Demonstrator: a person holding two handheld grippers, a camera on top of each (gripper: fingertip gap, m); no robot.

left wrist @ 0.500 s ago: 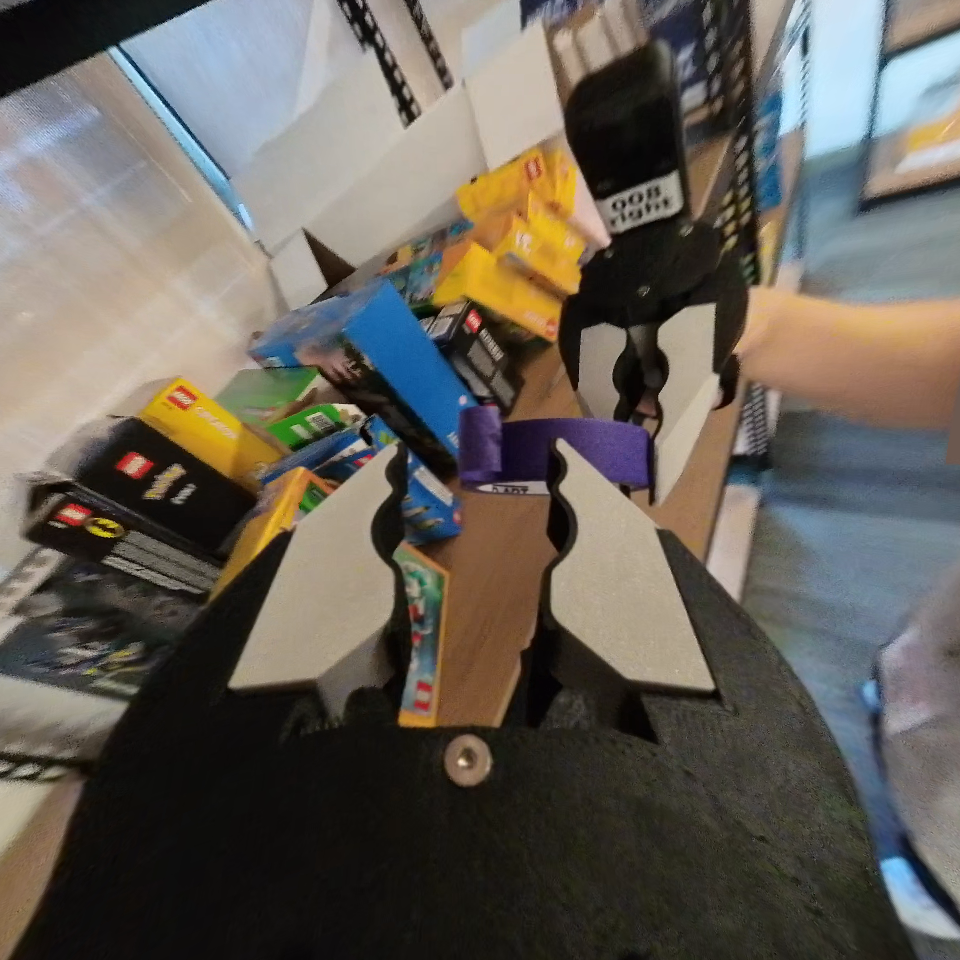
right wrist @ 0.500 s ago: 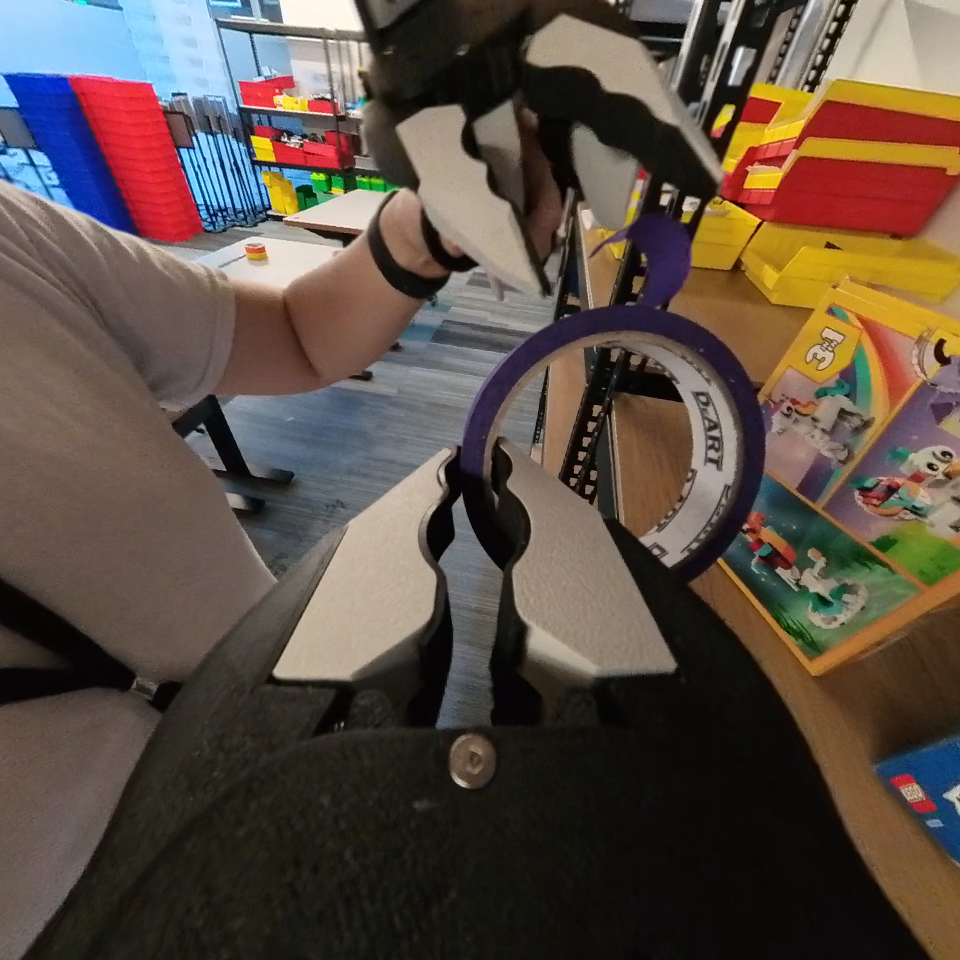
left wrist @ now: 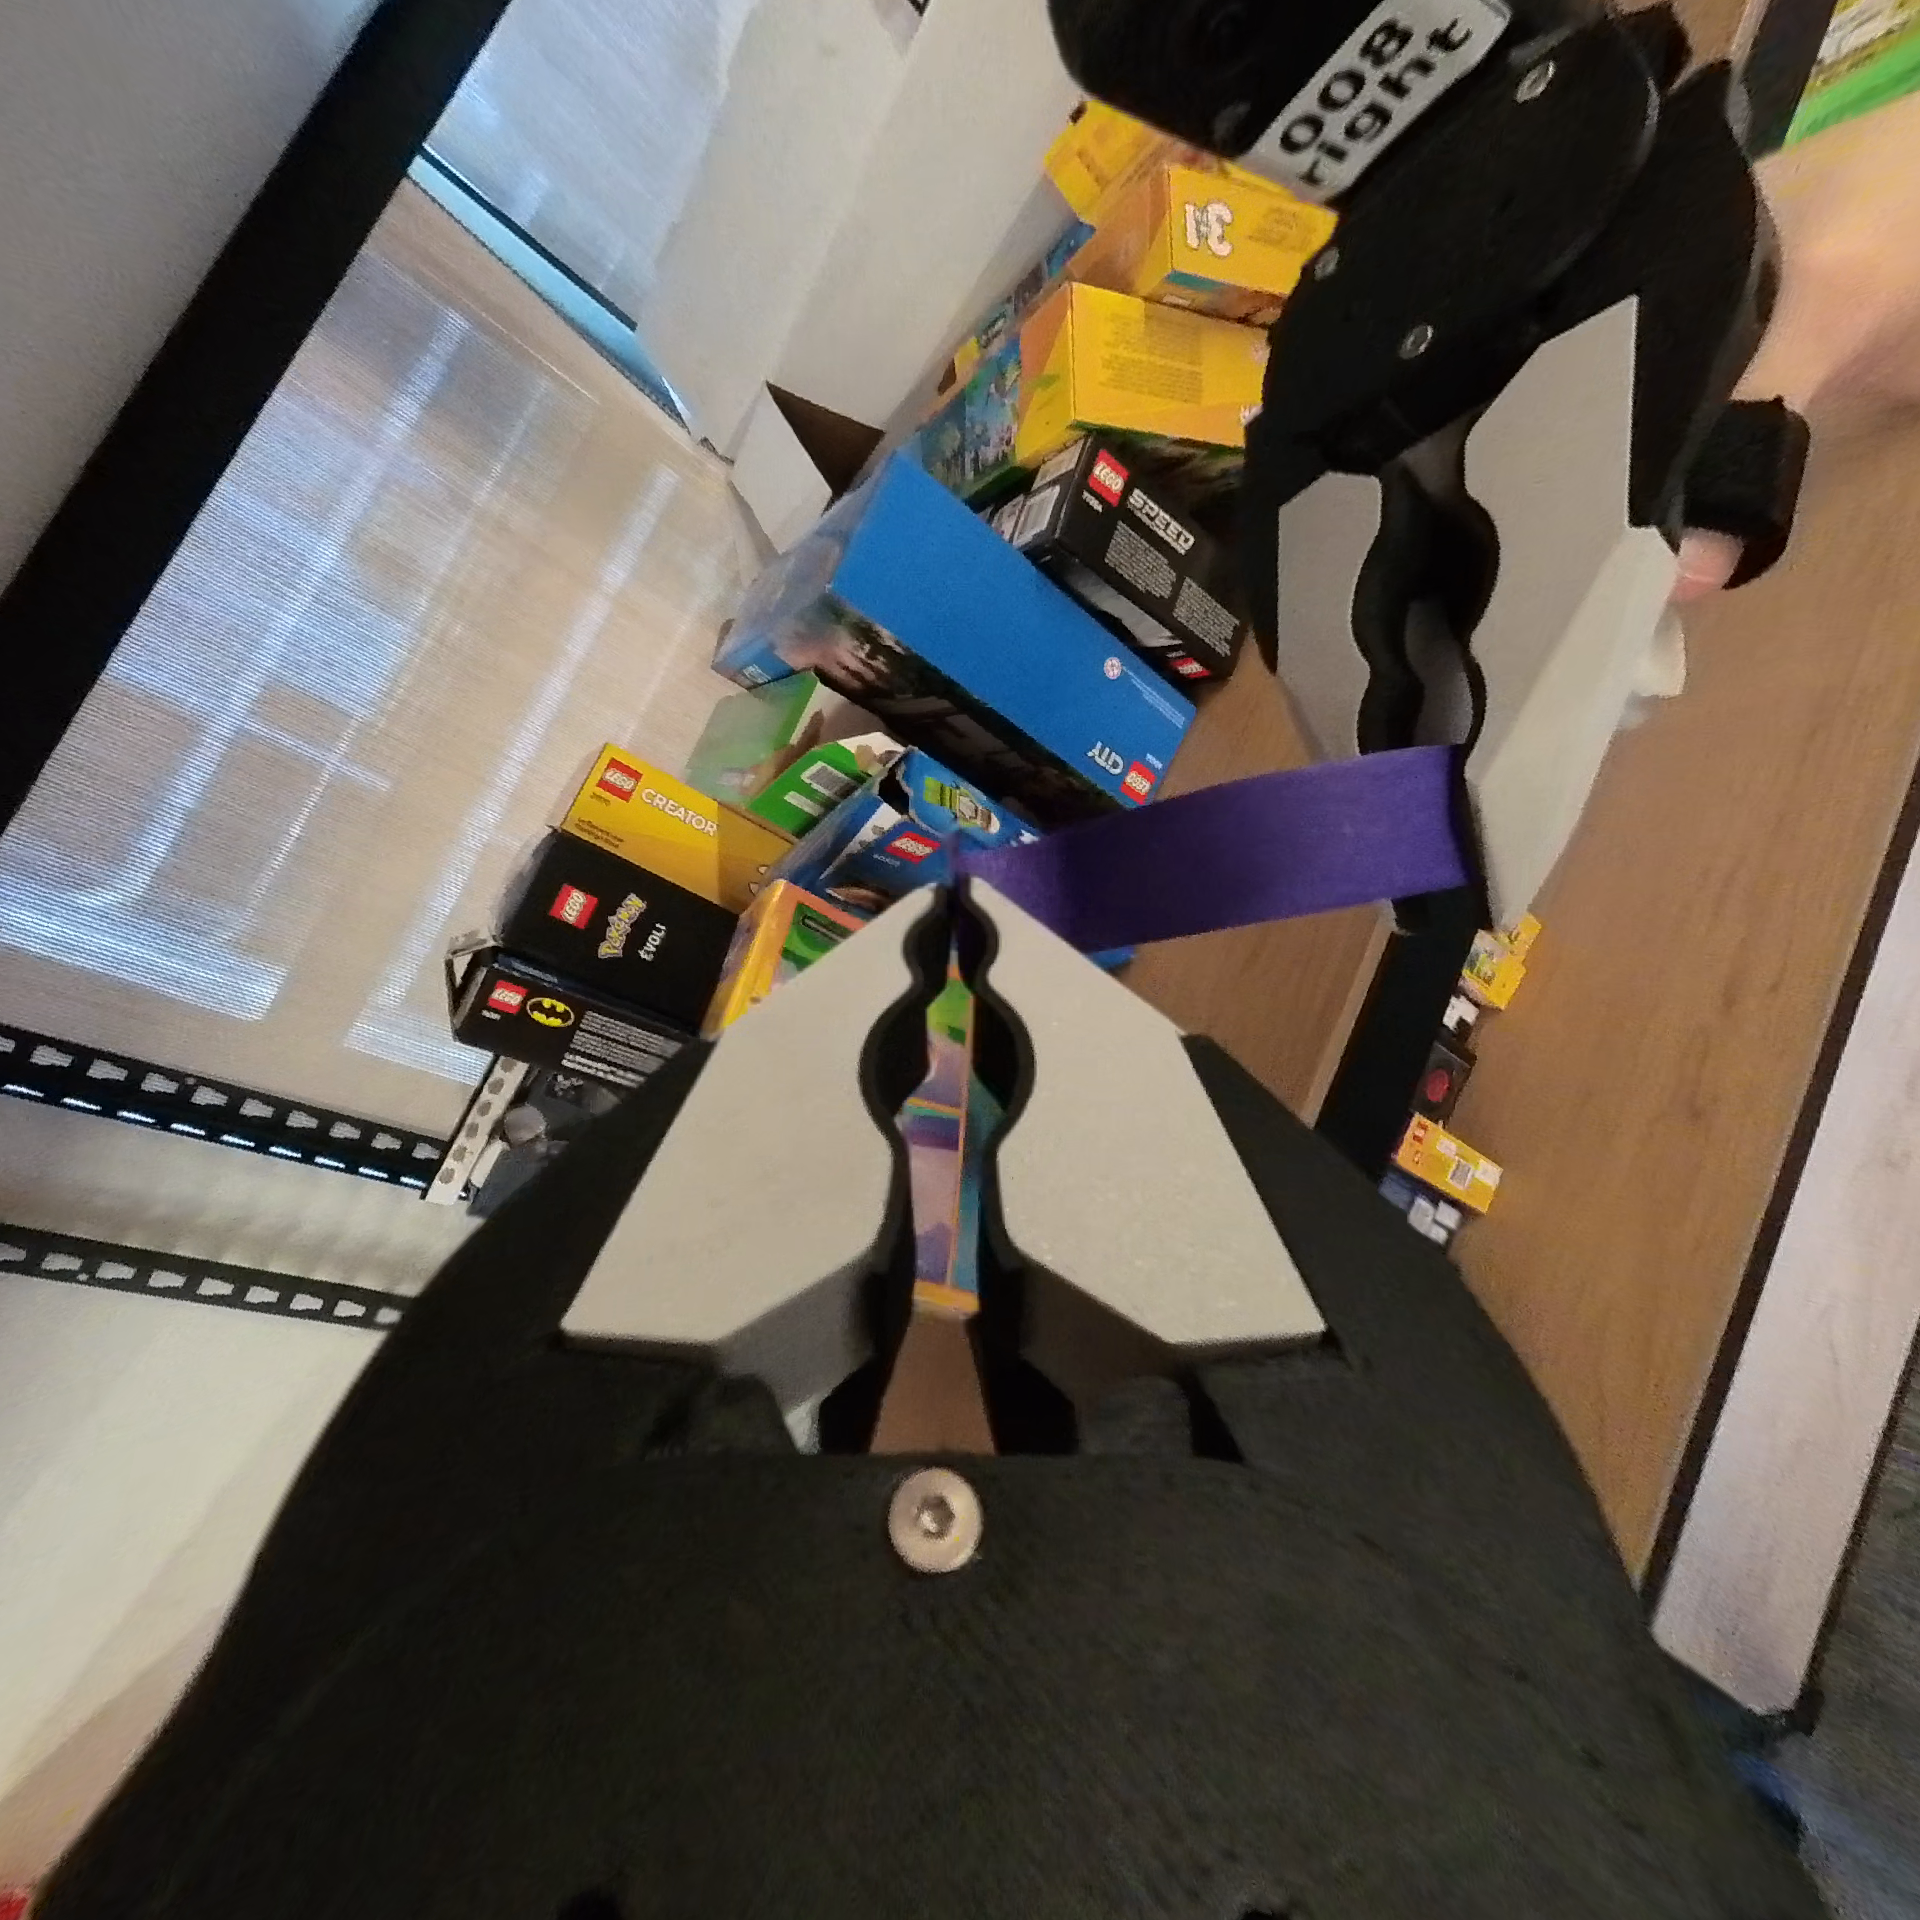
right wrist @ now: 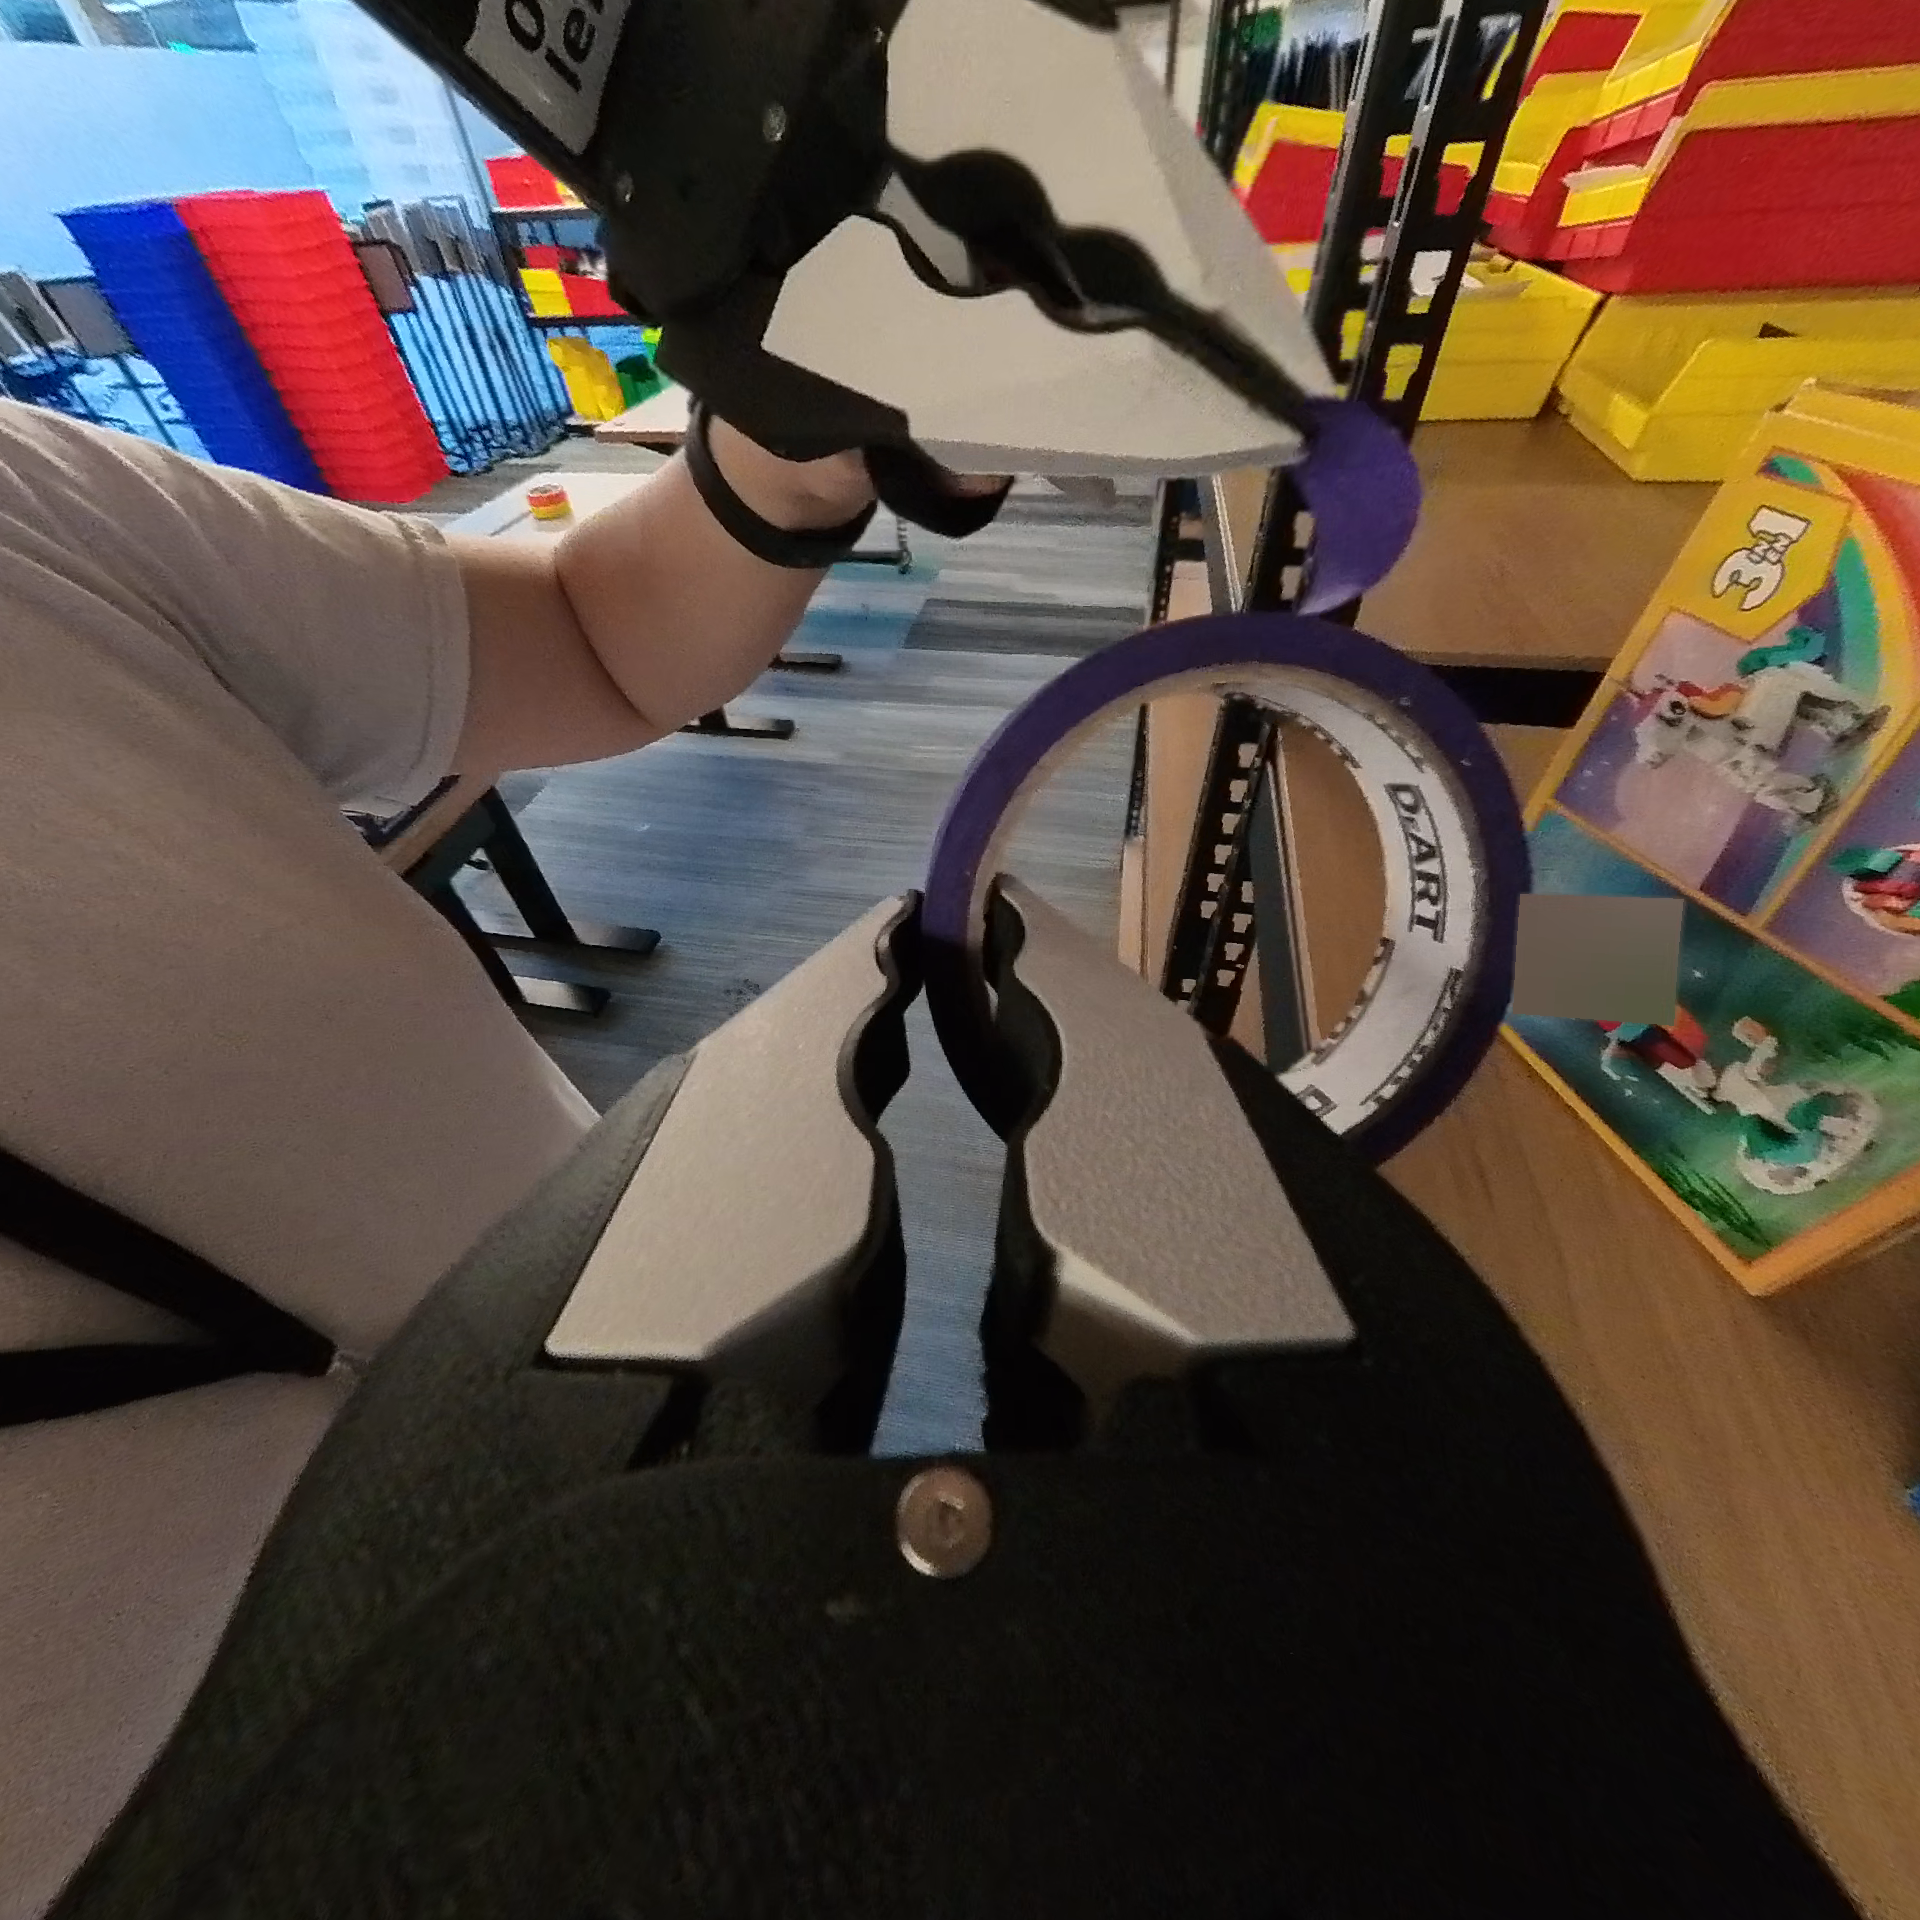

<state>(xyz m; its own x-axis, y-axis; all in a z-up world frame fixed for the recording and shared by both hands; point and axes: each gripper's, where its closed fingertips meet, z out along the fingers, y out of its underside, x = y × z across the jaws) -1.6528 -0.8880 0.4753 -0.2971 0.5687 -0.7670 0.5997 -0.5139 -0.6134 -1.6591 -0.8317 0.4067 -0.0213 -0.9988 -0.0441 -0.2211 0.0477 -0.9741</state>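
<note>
Right gripper [right wrist: 951, 914] pinches purple tape roll [right wrist: 1475, 831] rim, frame centre. Left gripper [left wrist: 954, 904] pressed together on tape end [left wrist: 1226, 852]. Yellow bins [right wrist: 1714, 343] upper right: contents unclear.

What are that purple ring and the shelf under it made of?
The purple ring looks like a roll of matte paper tape on a white card core; a loose strip peels off it. The shelf looks like wood or wood-look laminate, by its brown grain.

Wooden shelf [right wrist: 1621, 1382] — toy boxes [left wrist: 1013, 623].
</note>
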